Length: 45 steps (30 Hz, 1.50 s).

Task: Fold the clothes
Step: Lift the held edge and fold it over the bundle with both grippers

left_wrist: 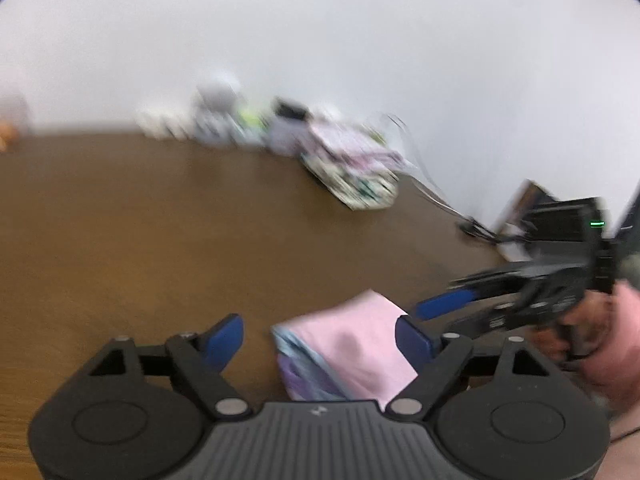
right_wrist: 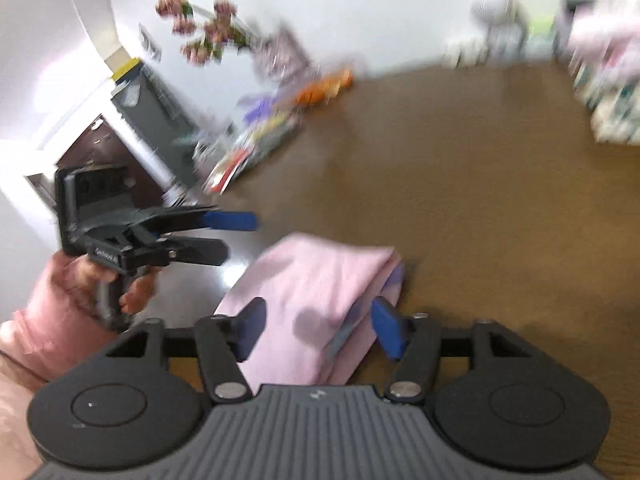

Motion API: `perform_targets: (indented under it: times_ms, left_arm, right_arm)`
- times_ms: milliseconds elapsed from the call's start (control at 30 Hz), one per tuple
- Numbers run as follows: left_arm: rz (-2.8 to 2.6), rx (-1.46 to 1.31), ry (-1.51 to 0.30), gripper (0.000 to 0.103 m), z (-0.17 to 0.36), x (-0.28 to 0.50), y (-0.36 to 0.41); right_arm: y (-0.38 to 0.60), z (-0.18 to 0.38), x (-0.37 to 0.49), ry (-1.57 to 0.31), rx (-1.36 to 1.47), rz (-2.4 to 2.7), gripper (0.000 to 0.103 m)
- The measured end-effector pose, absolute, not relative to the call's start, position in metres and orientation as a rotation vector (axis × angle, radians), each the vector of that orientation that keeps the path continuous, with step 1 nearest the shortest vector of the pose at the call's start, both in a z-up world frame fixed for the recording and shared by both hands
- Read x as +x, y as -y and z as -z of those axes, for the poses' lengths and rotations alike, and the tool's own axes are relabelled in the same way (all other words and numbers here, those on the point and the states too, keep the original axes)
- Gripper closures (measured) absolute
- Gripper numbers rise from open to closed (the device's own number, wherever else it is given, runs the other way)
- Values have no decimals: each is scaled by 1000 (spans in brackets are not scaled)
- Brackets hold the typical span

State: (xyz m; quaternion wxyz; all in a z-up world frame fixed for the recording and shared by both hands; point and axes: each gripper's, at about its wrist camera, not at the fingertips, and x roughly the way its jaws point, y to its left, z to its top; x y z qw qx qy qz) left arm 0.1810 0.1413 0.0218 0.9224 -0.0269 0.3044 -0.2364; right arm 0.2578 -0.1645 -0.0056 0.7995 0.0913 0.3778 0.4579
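Note:
A folded pink garment (left_wrist: 356,344) with pale blue and purple layers at its edge lies on the brown wooden table (left_wrist: 160,220). My left gripper (left_wrist: 320,340) is open and hovers just above it, blue pads wide apart. My right gripper (right_wrist: 320,328) is open too, over the same pink garment (right_wrist: 312,288), holding nothing. Each gripper shows in the other's view: the right gripper (left_wrist: 440,306) at the right, the left gripper (right_wrist: 240,221) at the left, both held by hands in pink sleeves. Both views are blurred by motion.
A patterned box or bag with pink cloth (left_wrist: 356,168) stands near the white wall, with small bottles and clutter (left_wrist: 216,116) beside it. Cables (left_wrist: 440,196) run along the table's right. Flowers (right_wrist: 200,28), books (right_wrist: 248,148) and an orange object (right_wrist: 324,88) lie at the far left.

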Motion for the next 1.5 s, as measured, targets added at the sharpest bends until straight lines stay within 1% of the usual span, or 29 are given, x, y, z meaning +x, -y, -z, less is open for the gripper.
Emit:
perform_targets:
  times_ms: [67, 100, 133, 167, 200, 233, 267, 300, 433, 567, 600, 667, 700, 733, 833, 867, 900, 933, 1000, 1167, 1267, 1300, 1333, 1367, 1400, 1433, 1467, 1500]
  left_arm:
    - [437, -1, -568, 22, -31, 171, -136]
    - [417, 32, -544, 27, -34, 167, -132]
    - [414, 86, -540, 44, -35, 165, -119]
    - [412, 135, -540, 53, -35, 163, -106]
    - [412, 165, -561, 70, -33, 164, -95]
    - [407, 190, -589, 85, -29, 165, -86]
    - [401, 216, -613, 89, -25, 165, -78]
    - [391, 242, -623, 89, -20, 164, -73]
    - [356, 256, -665, 90, 7, 166, -69]
    - [355, 222, -642, 90, 15, 160, -75]
    - [353, 222, -635, 89, 13, 156, -76]
    - [352, 213, -610, 75, 4, 148, -80]
    - [359, 199, -587, 65, -2, 141, -84]
    - [368, 188, -565, 63, -8, 133, -87]
    - [386, 199, -558, 65, -13, 114, -88]
    - [390, 208, -572, 68, -11, 111, -86]
    - [394, 217, -587, 75, -8, 109, -84]
    - [397, 227, -601, 79, -6, 106, -83]
    - [395, 244, -625, 82, 2, 106, -79]
    - [375, 217, -651, 82, 15, 110, -80]
    - [365, 203, -650, 82, 15, 110, -80]
    - [360, 198, -644, 77, 13, 109, -80]
    - [356, 191, -636, 58, 11, 106, -80]
    - [352, 183, -618, 47, 7, 103, -81]
    - [349, 172, -598, 30, 2, 99, -82]
    - [344, 156, -568, 18, -3, 94, -83]
    - [338, 140, -538, 13, -9, 89, -85]
    - [327, 122, -511, 8, -14, 84, -86]
  right_arm:
    - [163, -7, 246, -721, 143, -921, 40]
    - [160, -13, 241, -678, 115, -896, 42]
    - [153, -16, 236, -641, 84, -873, 45]
    - [145, -18, 234, -617, 59, -857, 60]
    - [134, -18, 234, -612, 40, -849, 74]
    - [124, -16, 235, -621, 30, -844, 79]
    - [118, -13, 236, -631, 25, -842, 82]
    - [111, -9, 237, -640, 13, -840, 84]
    - [91, 17, 240, -690, -62, -797, 85]
    - [98, 27, 231, -655, -53, -797, 85]
    - [100, 25, 230, -657, -43, -794, 85]
    - [108, 19, 223, -637, -11, -800, 84]
    - [114, 14, 217, -617, 7, -808, 82]
    - [119, 7, 209, -594, 12, -817, 82]
    - [127, -3, 182, -566, -18, -830, 80]
    - [127, -3, 174, -569, -29, -832, 80]
    - [127, -2, 168, -577, -40, -830, 80]
    - [125, 1, 163, -584, -55, -829, 80]
    - [122, 7, 153, -597, -84, -825, 80]
    - [113, 32, 151, -640, -126, -792, 80]
    - [113, 32, 149, -642, -125, -786, 80]
    - [114, 32, 149, -642, -124, -784, 78]
    - [116, 30, 148, -638, -112, -785, 76]
    - [118, 28, 147, -633, -99, -784, 67]
    - [122, 23, 143, -618, -84, -777, 56]
    - [126, 19, 140, -603, -69, -770, 48]
    - [129, 15, 136, -589, -53, -762, 33]
    - [133, 11, 133, -575, -37, -755, 23]
